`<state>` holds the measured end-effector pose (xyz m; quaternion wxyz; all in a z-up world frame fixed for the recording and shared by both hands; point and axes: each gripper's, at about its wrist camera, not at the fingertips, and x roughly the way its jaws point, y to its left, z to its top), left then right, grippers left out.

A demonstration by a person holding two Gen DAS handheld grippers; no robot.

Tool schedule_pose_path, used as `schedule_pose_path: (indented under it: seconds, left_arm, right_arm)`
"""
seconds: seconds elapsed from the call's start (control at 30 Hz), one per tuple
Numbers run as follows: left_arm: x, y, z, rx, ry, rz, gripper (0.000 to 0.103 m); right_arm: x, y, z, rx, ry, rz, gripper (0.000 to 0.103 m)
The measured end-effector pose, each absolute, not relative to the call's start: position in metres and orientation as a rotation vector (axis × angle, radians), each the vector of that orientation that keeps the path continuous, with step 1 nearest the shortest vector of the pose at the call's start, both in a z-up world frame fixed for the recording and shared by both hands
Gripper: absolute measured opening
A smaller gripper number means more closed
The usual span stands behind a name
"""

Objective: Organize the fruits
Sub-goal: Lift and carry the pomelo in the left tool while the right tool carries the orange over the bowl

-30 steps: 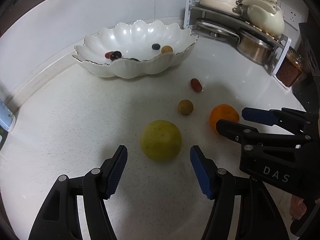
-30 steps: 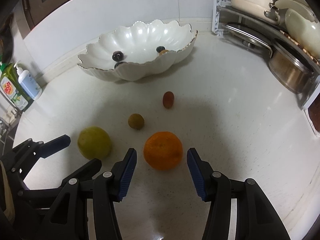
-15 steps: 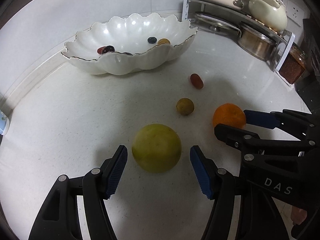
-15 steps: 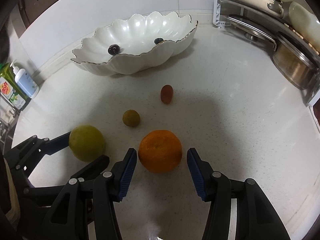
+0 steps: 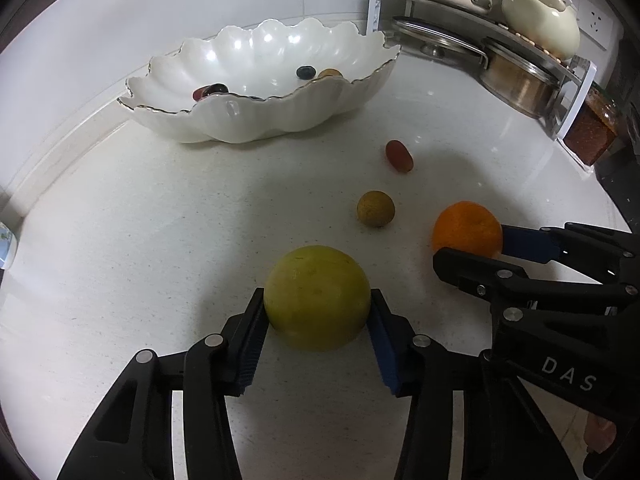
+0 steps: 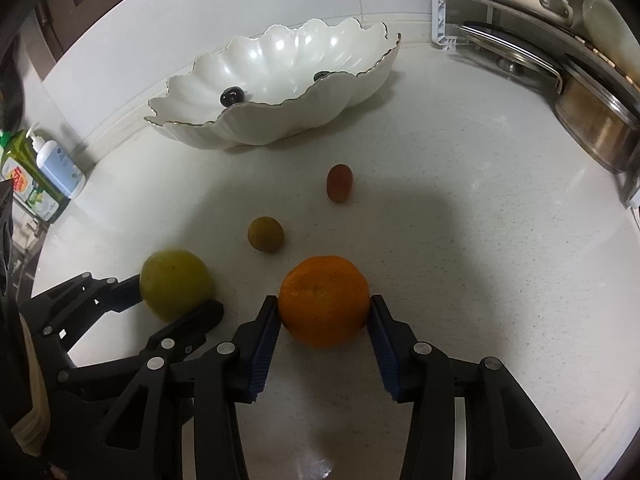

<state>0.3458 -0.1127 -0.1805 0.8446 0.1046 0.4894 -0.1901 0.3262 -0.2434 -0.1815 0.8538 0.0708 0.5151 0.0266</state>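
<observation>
Green-yellow fruit [image 5: 316, 298] sits on the white counter [image 5: 120, 240], pinched at its widest part between the blue pads of the left gripper [image 5: 317, 332]. Jaws have just been closing; pads now press both flanks. Orange [image 6: 324, 301] lies just beside it, likewise on the counter, clamped between the pads of the right gripper [image 6: 325, 338], whose jaws have also just been closing. Neither fruit appears lifted.

Beyond them, a small brownish round fruit [image 5: 376, 209] and a red oblong fruit [image 5: 399, 155] lie loose on the counter. Farther back stands the scalloped white bowl [image 5: 256, 120], already holding a few small dark fruits.

Risks, as judged: both fruits are round and smooth, so a grip off-centre could squirt them forward on lift. The two grippers stand close; carrying both together to the bowl could knock them against each other, or sweep the loose small fruits. The bowl's raised wavy rim could catch a low carry.
</observation>
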Motion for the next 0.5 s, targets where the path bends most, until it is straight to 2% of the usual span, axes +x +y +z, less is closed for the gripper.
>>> schedule_pose_path:
  seconds: [0.5]
  left_arm:
    - [0.339, -0.096, -0.173, 0.140, 1.063, -0.379, 0.048]
  right_arm:
    - [0.318, -0.246, -0.171, 0.143, 1.030, 0.049, 0.044]
